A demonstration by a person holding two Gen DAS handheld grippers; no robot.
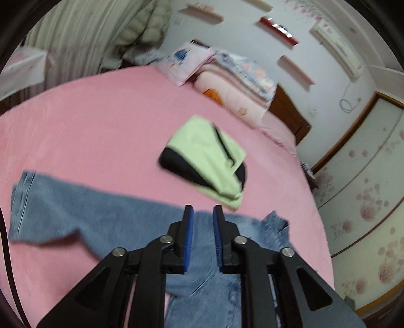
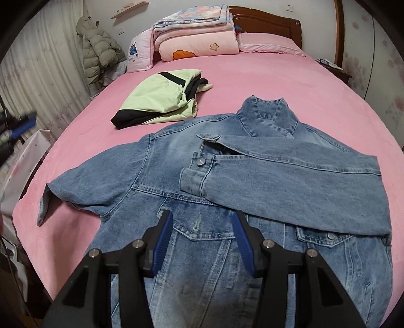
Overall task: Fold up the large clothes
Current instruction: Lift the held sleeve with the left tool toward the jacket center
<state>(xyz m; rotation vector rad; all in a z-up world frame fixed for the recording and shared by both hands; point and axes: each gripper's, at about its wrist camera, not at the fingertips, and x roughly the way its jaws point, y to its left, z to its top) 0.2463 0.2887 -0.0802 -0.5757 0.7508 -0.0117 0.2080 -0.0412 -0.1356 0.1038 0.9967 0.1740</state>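
A blue denim jacket (image 2: pixel 192 181) lies spread face up on the pink bed (image 2: pixel 290 83). Its right sleeve (image 2: pixel 285 176) is folded across the chest; the left sleeve (image 2: pixel 83 186) lies out to the left. My right gripper (image 2: pixel 202 217) is open and empty, above the jacket's lower chest. My left gripper (image 1: pixel 203 210) is open with a narrow gap and empty, held above the jacket (image 1: pixel 106 219) in the blurred left wrist view. The left gripper also shows at the far left edge of the right wrist view (image 2: pixel 22 126).
A folded green and black garment (image 2: pixel 161 101) lies on the bed beyond the jacket, also in the left wrist view (image 1: pixel 209 154). Stacked quilts and pillows (image 2: pixel 199 37) sit by the wooden headboard (image 2: pixel 275 22). A puffer coat (image 2: pixel 98 50) hangs left. Wardrobe doors (image 1: pixel 366 176) stand right.
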